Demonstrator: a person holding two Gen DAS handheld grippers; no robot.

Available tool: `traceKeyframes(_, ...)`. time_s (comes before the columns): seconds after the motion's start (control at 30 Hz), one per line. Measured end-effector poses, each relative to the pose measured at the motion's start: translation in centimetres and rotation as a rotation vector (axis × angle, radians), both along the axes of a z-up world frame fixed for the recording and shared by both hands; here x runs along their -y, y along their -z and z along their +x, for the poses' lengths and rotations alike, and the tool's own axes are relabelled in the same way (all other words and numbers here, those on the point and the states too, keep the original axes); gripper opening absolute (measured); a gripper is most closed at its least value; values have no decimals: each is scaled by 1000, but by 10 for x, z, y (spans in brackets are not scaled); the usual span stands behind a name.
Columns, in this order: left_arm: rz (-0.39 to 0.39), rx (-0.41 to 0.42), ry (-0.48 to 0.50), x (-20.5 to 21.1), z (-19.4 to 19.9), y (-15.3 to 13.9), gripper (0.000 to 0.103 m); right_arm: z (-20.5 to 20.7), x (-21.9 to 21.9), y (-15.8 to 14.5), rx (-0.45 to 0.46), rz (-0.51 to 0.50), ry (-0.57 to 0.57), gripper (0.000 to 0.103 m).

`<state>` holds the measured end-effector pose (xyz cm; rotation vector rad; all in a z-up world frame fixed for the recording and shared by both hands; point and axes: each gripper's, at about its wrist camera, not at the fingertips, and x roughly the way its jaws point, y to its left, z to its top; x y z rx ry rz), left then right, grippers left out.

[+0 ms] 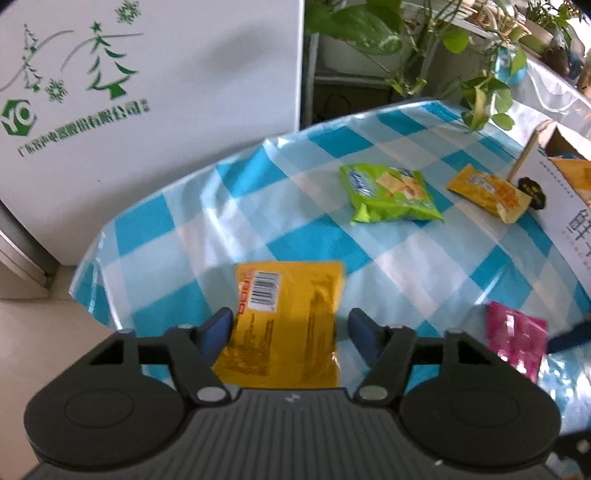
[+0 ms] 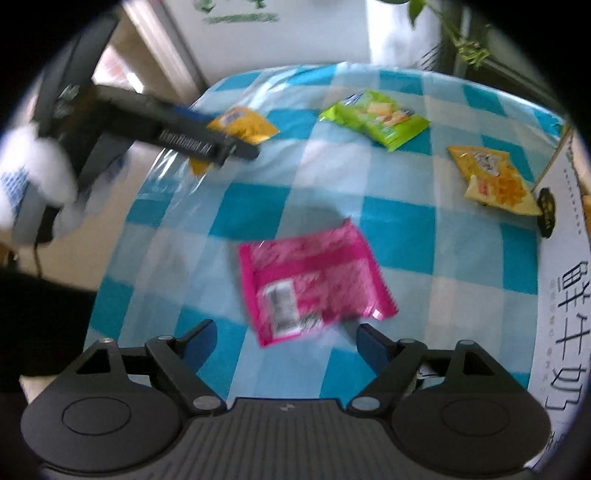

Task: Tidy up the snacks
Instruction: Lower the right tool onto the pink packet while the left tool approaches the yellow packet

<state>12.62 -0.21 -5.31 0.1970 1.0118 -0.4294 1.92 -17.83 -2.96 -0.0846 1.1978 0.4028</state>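
Showing barcode: yellow packet [image 1: 288, 317] | white box [image 2: 561, 295]: Chinese print, blurred

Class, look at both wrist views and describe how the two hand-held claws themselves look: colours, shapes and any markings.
Both the left claw and the right claw have a ribbed grey body, two round black discs, black linkage arms with silver pivot pins and blue fingers. Seen from the right wrist, the left claw's side carries white lettering, too blurred to read.

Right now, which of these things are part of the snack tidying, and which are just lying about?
Part of the job:
yellow packet
pink packet
green packet
orange packet
white box

Just there:
checked tablecloth
plants
white appliance
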Motion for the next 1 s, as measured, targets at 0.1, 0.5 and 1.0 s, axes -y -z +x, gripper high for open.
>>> traceKeyframes(0.1,5,-10,12,6,-4,-1,63,8,0,0,23,0,47,87)
traceKeyframes(0.5,4,-55,-18,15,-15,-4,65,25,-11,3,110,-68,150,86)
traceKeyframes(1.0,35,-90,-100,29,-8,6,103,36,16,-1,126,-107,216,71)
